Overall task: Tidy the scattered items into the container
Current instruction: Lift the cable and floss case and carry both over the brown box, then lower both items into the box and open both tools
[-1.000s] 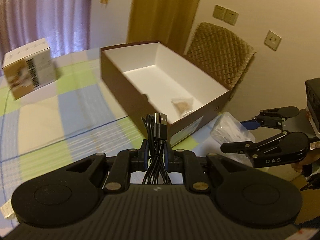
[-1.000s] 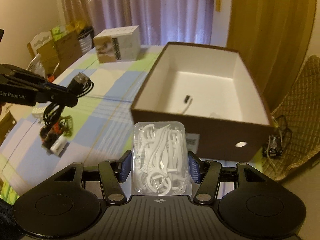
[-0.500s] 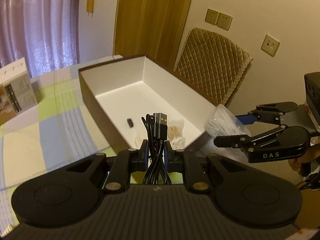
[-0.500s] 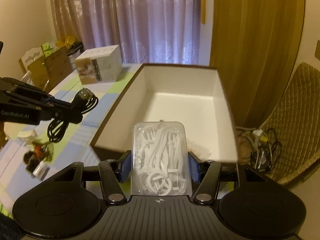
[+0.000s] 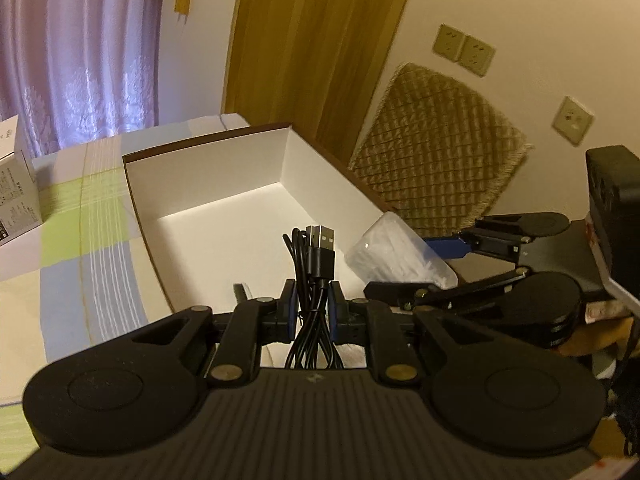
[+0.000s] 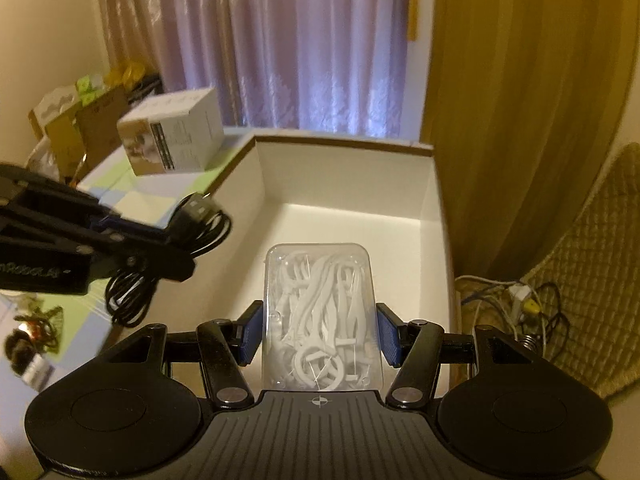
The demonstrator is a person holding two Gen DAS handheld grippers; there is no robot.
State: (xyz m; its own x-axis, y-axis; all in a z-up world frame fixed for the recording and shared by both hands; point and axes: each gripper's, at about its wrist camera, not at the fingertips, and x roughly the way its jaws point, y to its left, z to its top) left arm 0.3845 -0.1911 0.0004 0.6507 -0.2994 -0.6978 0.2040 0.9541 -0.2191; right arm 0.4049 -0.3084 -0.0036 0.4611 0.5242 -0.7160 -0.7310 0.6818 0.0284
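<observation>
Very little here is readable for you. In the right wrist view, the side of the left gripper (image 6: 180,236) at the left edge carries white lettering, seen at a slant and blurred; it cannot be made out with certainty. The white carton (image 6: 172,136) on the far left of the table has a printed panel with dark blocks and small lines, too small to read.

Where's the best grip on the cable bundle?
Mid-bundle, pinching across all the folded strands from the side, as the left claw holds the cable. It's limp: the plugs stick out one end and the loops hang from the other, so a middle grip probably keeps it bundled. Gripping a plug alone would likely let it uncoil.
</observation>
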